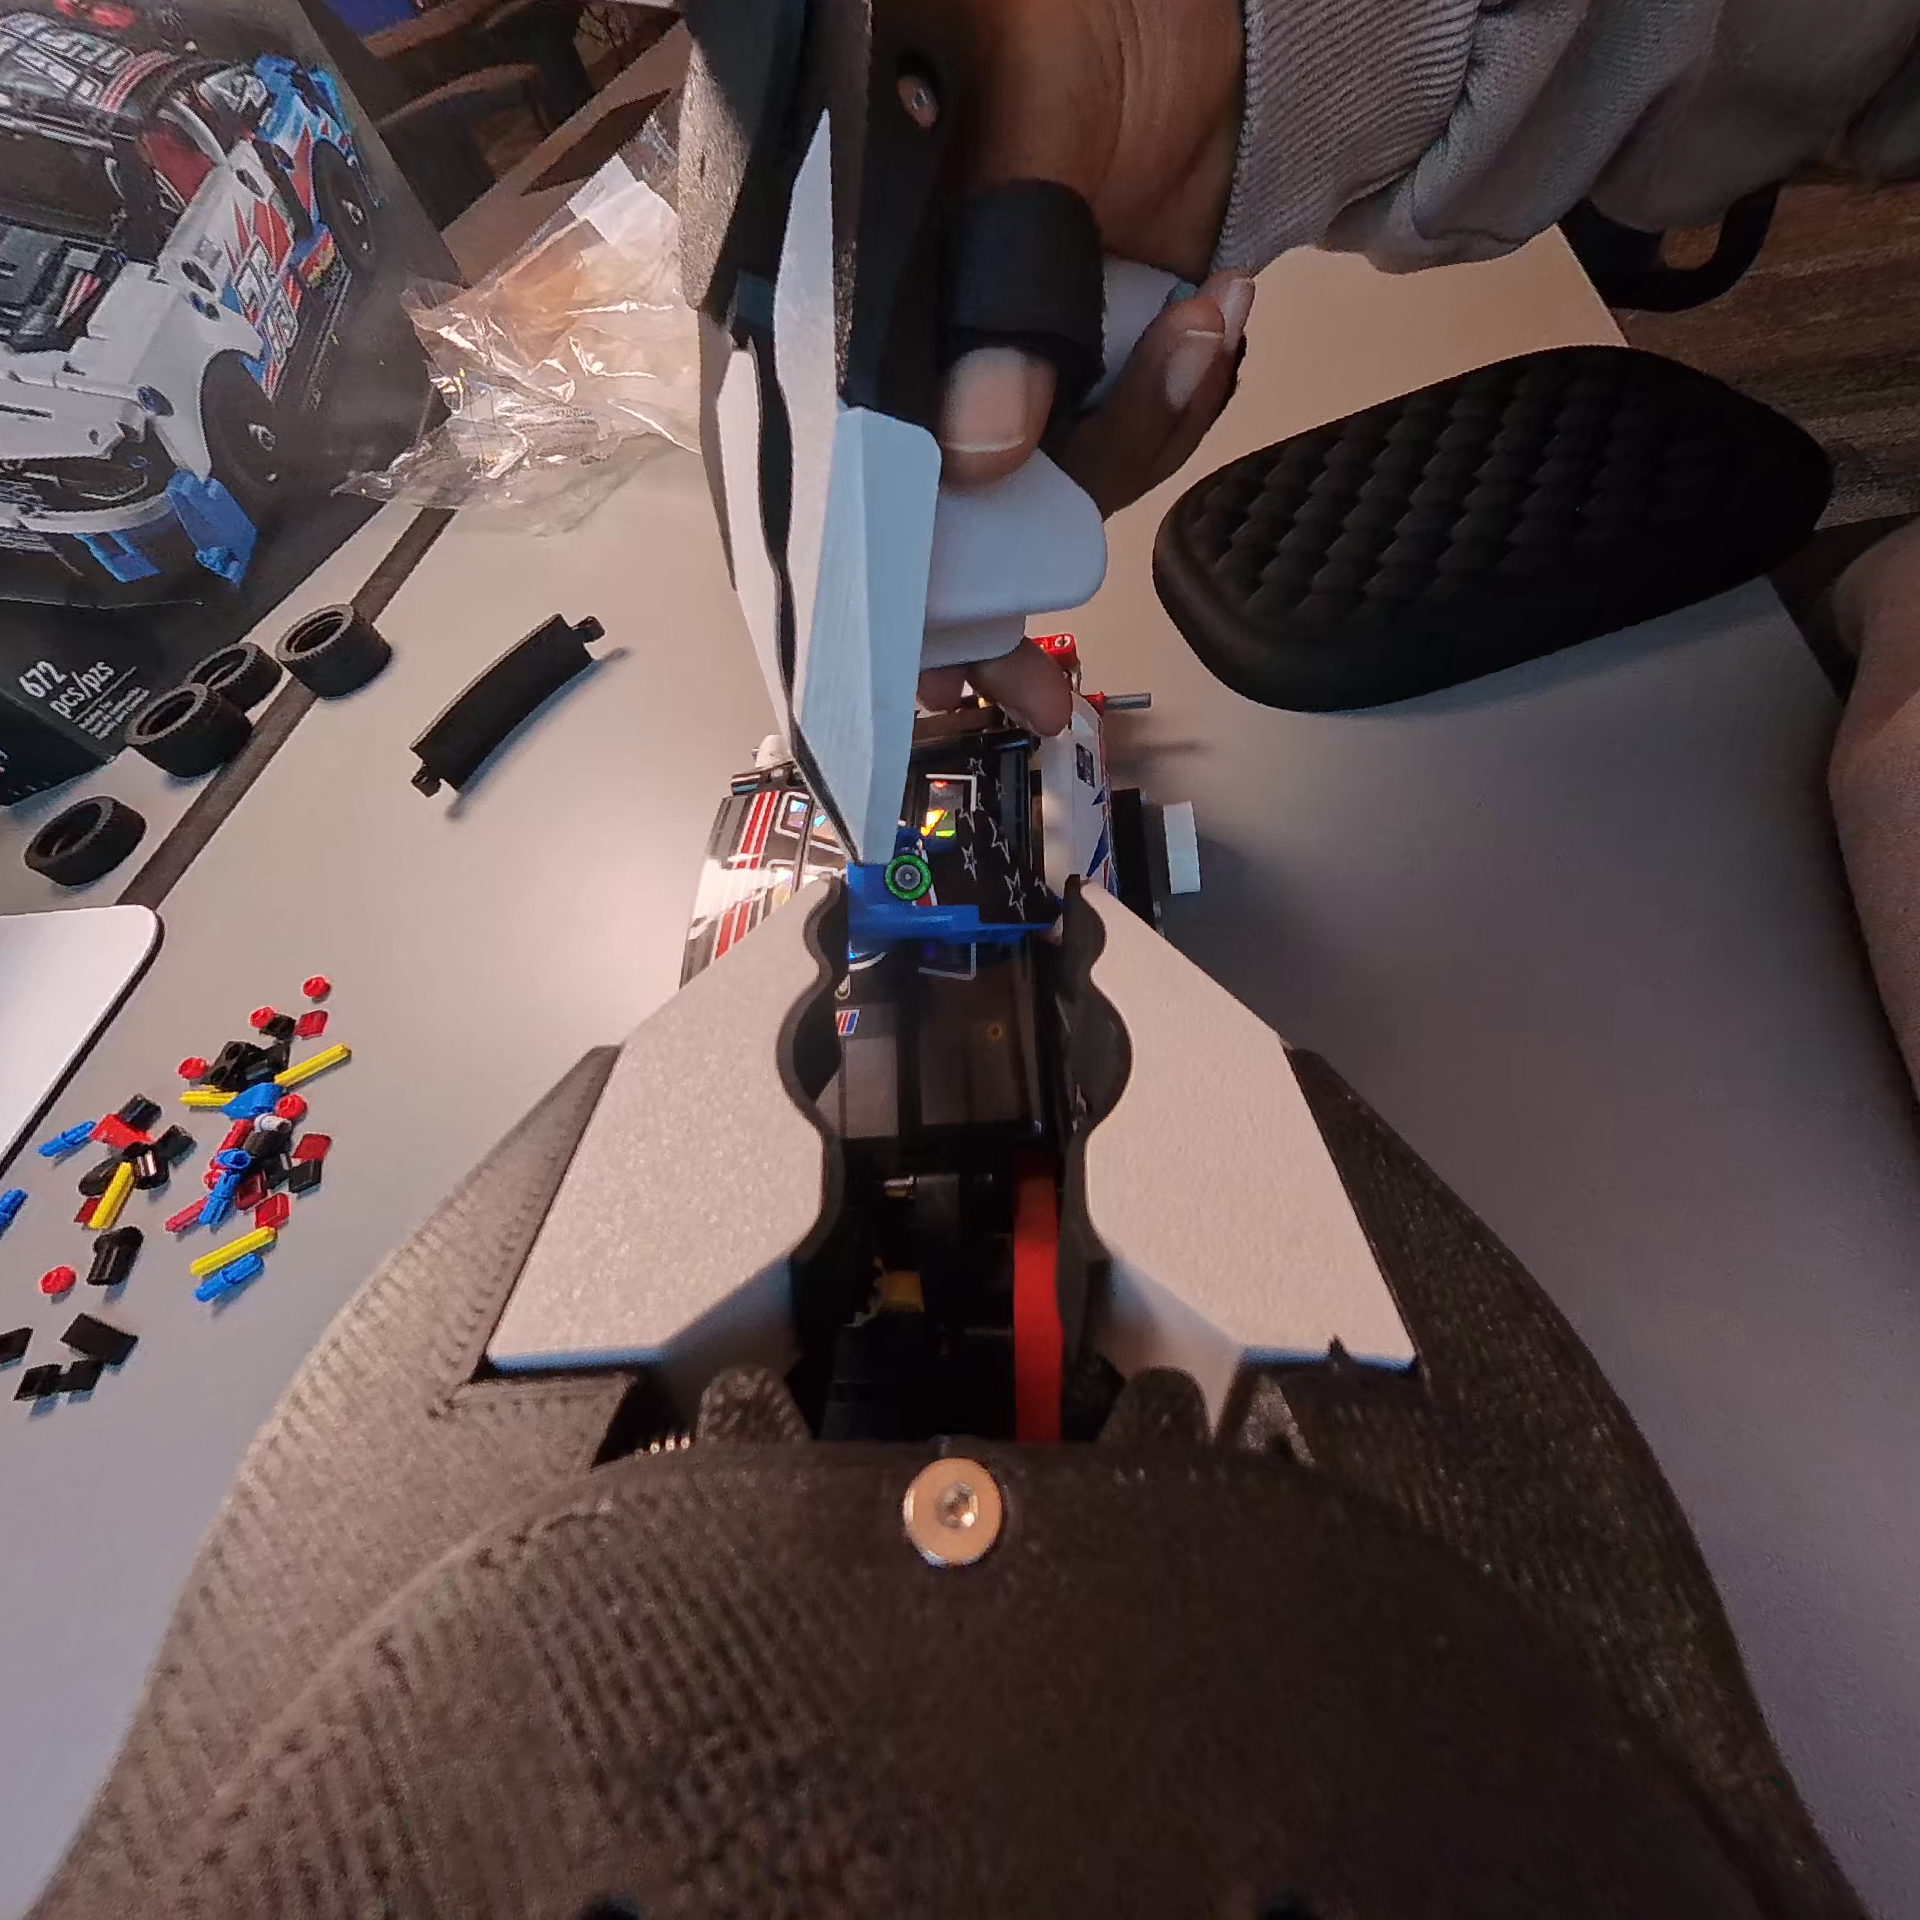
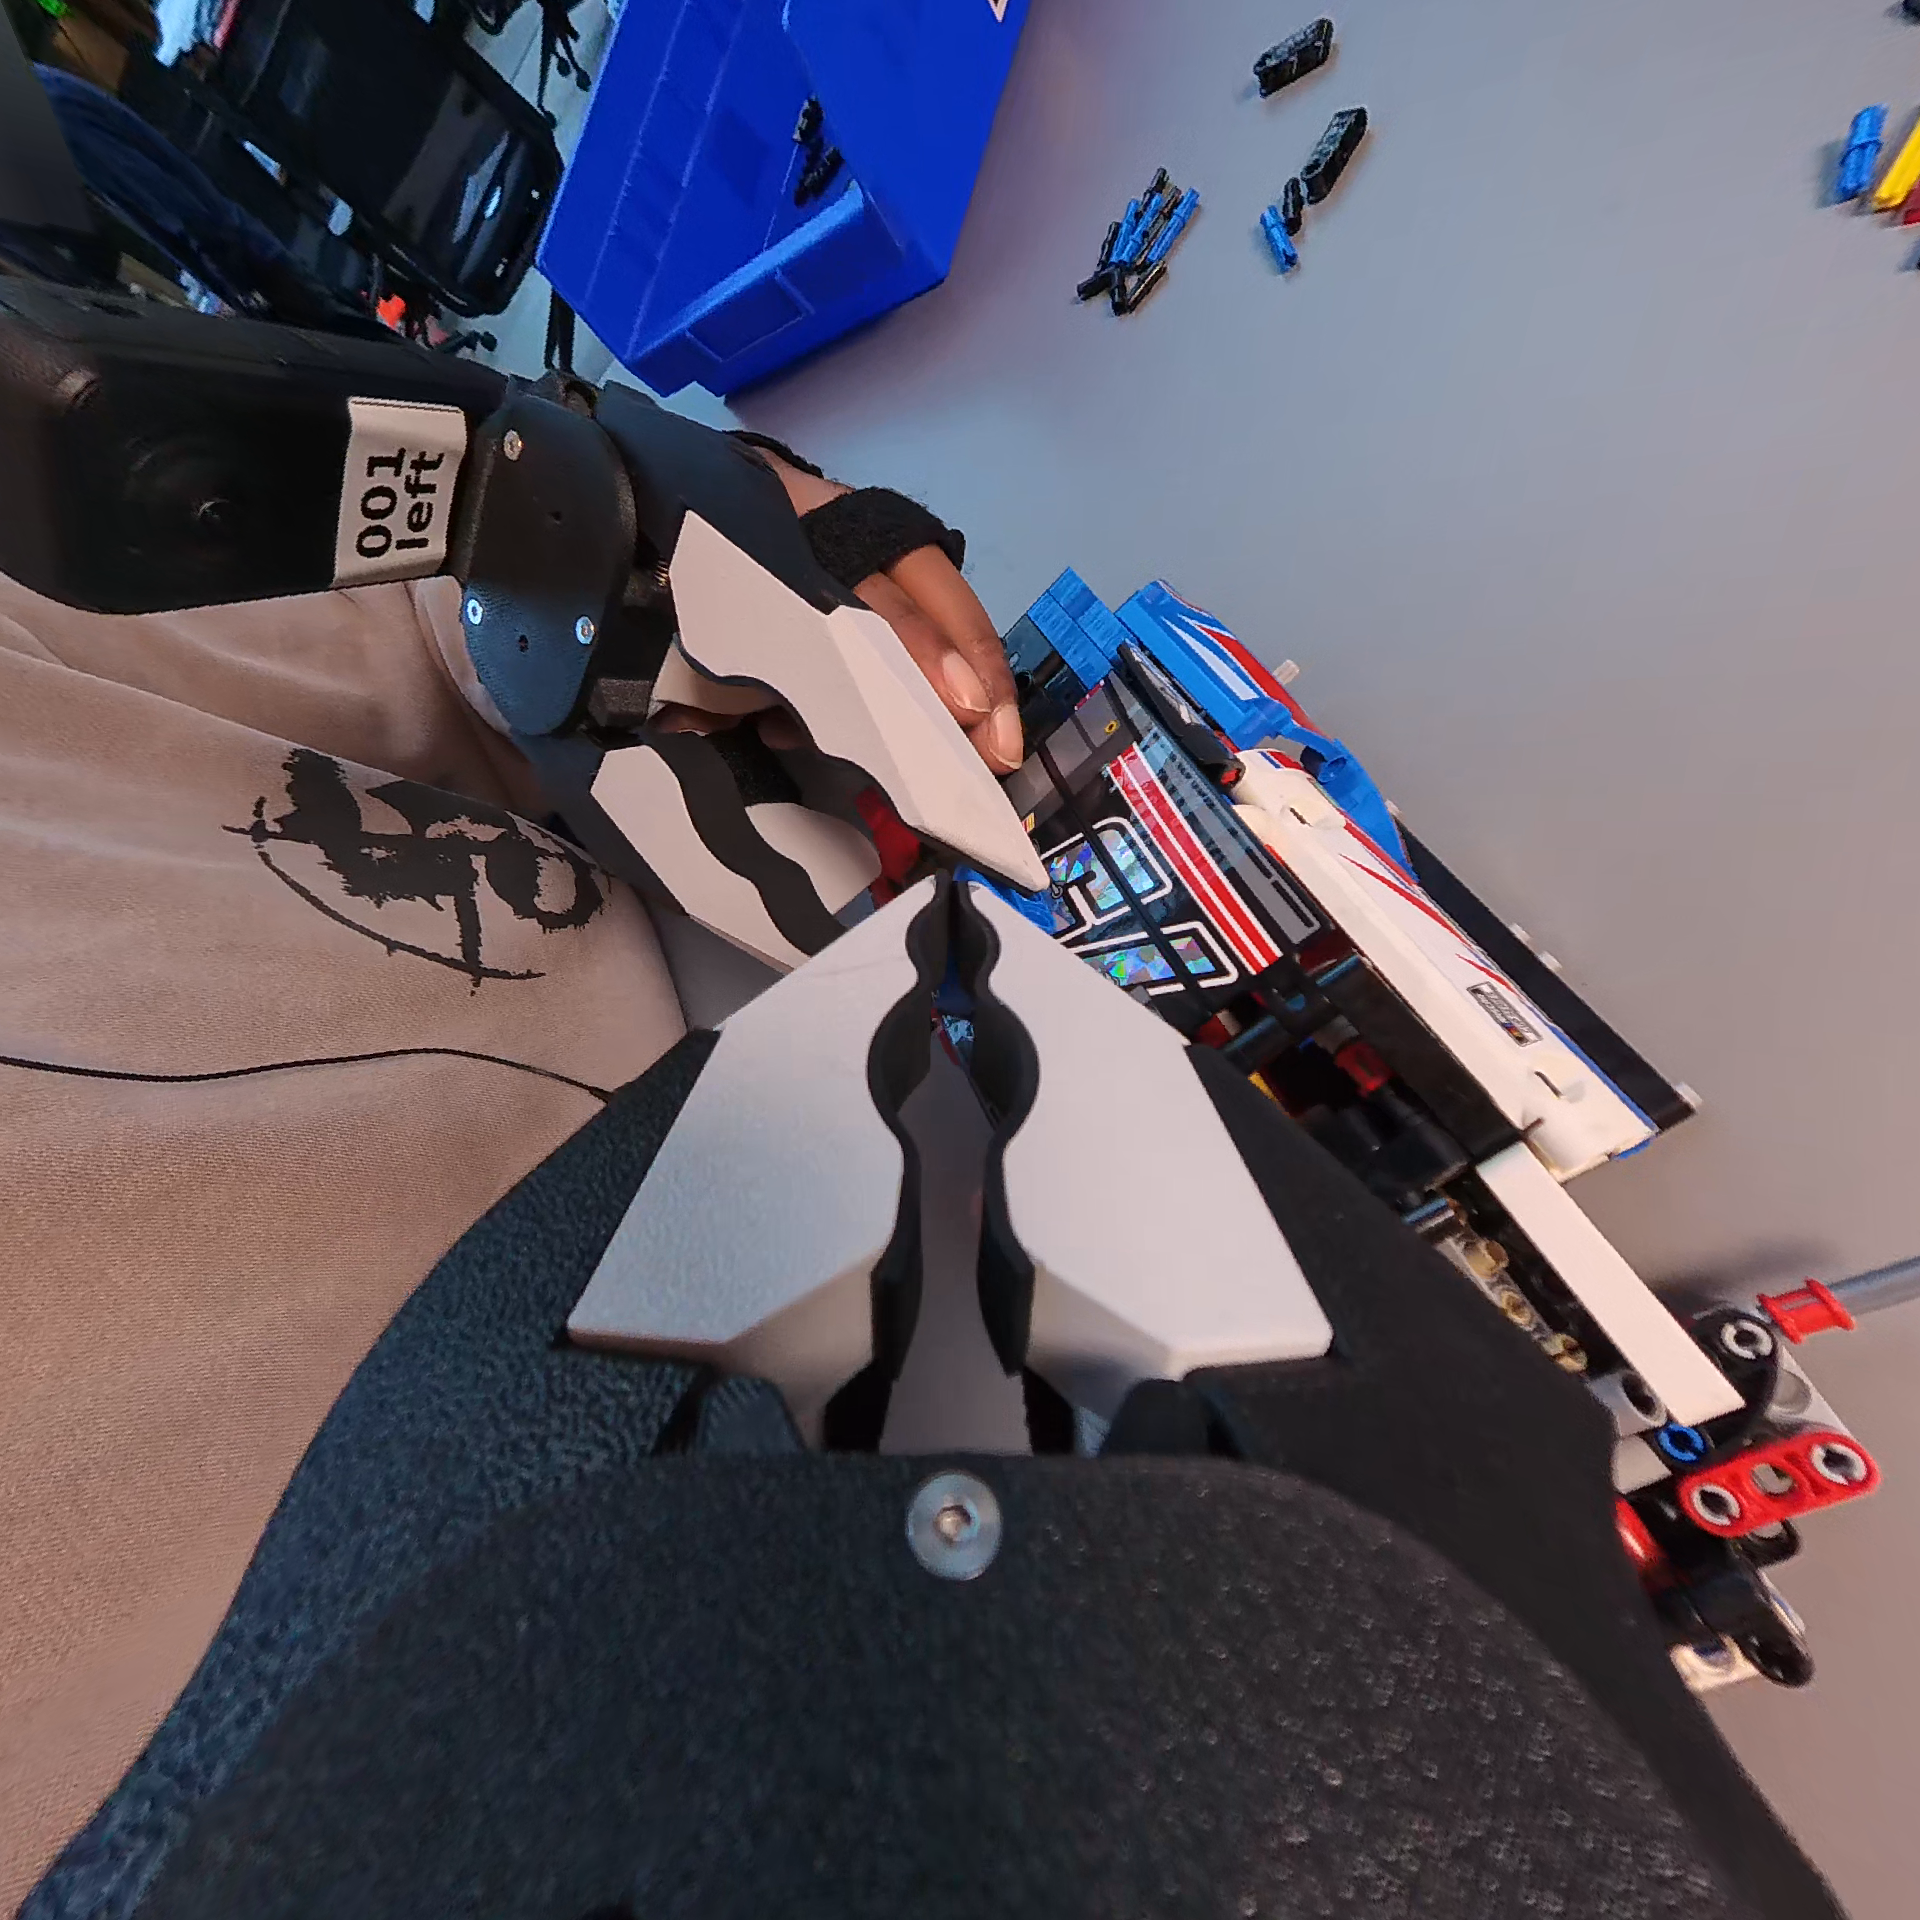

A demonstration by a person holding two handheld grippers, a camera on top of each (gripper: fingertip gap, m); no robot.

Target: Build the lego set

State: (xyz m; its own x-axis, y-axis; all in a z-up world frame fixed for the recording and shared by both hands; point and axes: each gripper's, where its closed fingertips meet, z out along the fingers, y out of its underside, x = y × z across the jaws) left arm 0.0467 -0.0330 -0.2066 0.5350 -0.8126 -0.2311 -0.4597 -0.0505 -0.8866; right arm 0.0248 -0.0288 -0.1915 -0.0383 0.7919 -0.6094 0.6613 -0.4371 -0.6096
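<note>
The partly built lego car (image 1: 997, 831), white, blue and black with red stripes, lies on the grey table. My left gripper (image 1: 951, 904) is closed around its body, one finger on each side. In the right wrist view the car (image 2: 1164, 831) runs diagonally, and the left gripper's upper finger (image 2: 914, 748) lies across it beside a person's fingertips. My right gripper (image 2: 951, 888) has its tips together. It comes down from above in the left wrist view (image 1: 868, 847) and touches a blue part (image 1: 914, 914) at the car's end, next to a green round mark.
The lego box (image 1: 156, 312), a clear plastic bag (image 1: 540, 343), several black tyres (image 1: 332, 649), a curved black piece (image 1: 509, 696) and a pile of small loose parts (image 1: 208, 1143) lie to the left. A black padded armrest (image 1: 1486, 520) is at right. A blue bin (image 2: 769, 177) and loose pins (image 2: 1143, 239) lie beyond the car. Less than 4 cm separates the two grippers' tips. From either gripper's tips it is about 25 cm to the curved black piece (image 1: 509, 696).
</note>
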